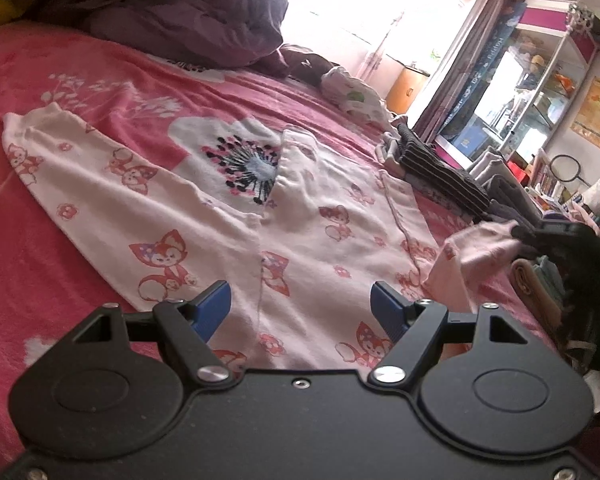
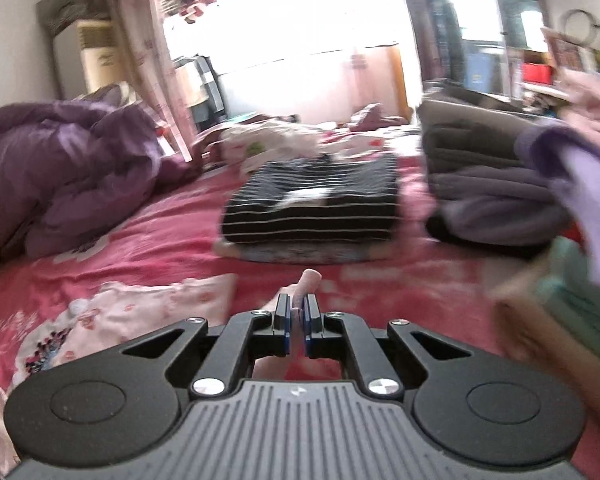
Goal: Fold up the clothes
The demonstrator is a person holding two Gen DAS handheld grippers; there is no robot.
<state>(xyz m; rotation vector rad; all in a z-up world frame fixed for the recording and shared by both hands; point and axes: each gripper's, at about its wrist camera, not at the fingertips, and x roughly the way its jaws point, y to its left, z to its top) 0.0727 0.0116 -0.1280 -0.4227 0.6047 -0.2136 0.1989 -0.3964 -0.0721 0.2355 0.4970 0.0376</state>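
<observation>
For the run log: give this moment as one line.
left hand-held gripper: open above pink fox-print garment | right hand-held gripper: shut on garment's edge | bed: folded striped stack

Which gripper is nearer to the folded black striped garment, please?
Right. The right gripper, pinching pink cloth, faces the striped garment just ahead; the left gripper hovers open over the pink pyjama, farther back.

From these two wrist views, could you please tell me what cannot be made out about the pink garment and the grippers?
- Right wrist view: how much of the pink garment the right gripper pinches; the gripper body hides the cloth below its shut jaws.
- Left wrist view: the garment's near hem, covered by the open left gripper.
- Right wrist view: the folded stacks at right, smeared by motion blur.
</observation>
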